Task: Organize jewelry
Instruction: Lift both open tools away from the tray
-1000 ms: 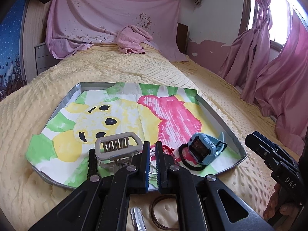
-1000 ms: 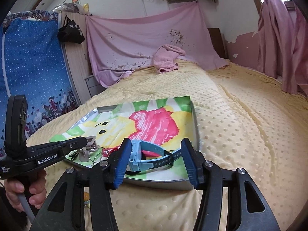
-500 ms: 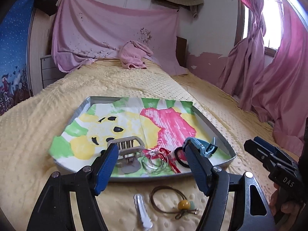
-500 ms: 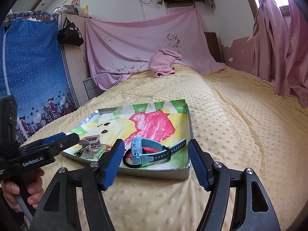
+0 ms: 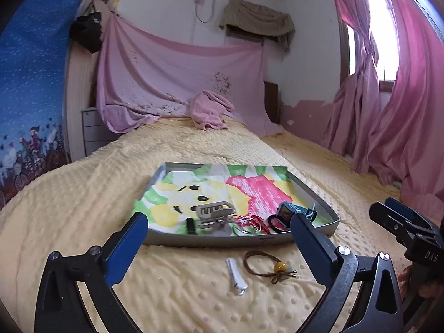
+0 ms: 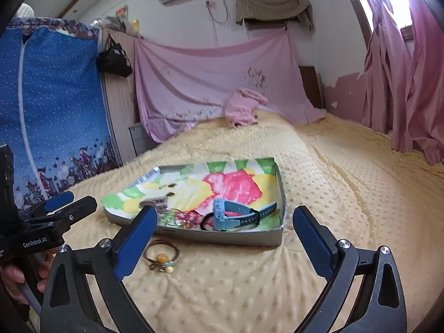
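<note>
1. The left gripper [image 5: 219, 238], shut a second ago over the near edge of the tray [image 5: 327, 216], is now spread wide and drawn back above the bedspread [image 5: 83, 194]; a piece is judged to have just been released there.
2. The right gripper [image 6: 222, 236] is likewise held wide apart, nothing between its pads, raised off the bed.
3. Inside the tray's near edge lie a grey hair claw clip [image 5: 213, 212], wire hoops with red cord [image 5: 249, 223] and a blue watch [image 6: 233, 217].
4. Outside it, on the bedspread just before the tray, a silver hair clip [image 5: 236, 276] and a brown beaded hair tie [image 5: 266, 262] are left to be gathered.
</note>
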